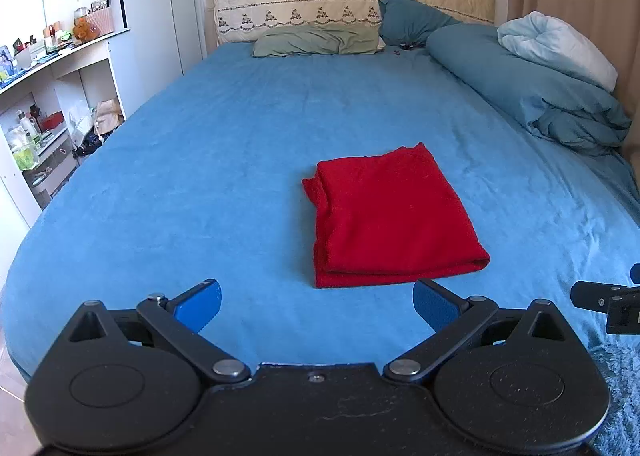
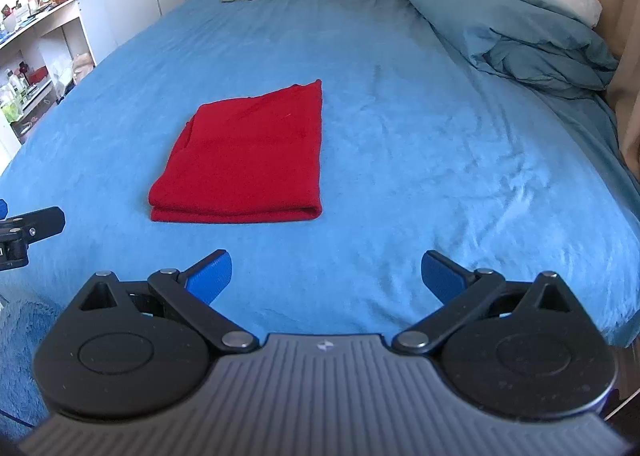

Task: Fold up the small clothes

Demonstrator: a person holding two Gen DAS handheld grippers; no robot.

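Note:
A red garment (image 1: 390, 216) lies folded into a neat rectangle on the blue bed sheet (image 1: 200, 176); it also shows in the right wrist view (image 2: 248, 160). My left gripper (image 1: 316, 306) is open and empty, just short of the garment's near folded edge. My right gripper (image 2: 326, 276) is open and empty, set back from the garment and to its right. Part of the right gripper's frame shows at the left view's right edge (image 1: 608, 306), and part of the left gripper's frame shows at the right view's left edge (image 2: 28, 234).
A bunched blue duvet (image 1: 532, 88) and pale pillow (image 1: 560, 44) lie along the bed's right side. Green (image 1: 316, 41) and teal (image 1: 412, 18) pillows rest at the headboard. White shelves (image 1: 48, 116) with clutter stand left of the bed. A blue rug (image 2: 24, 356) lies at the foot.

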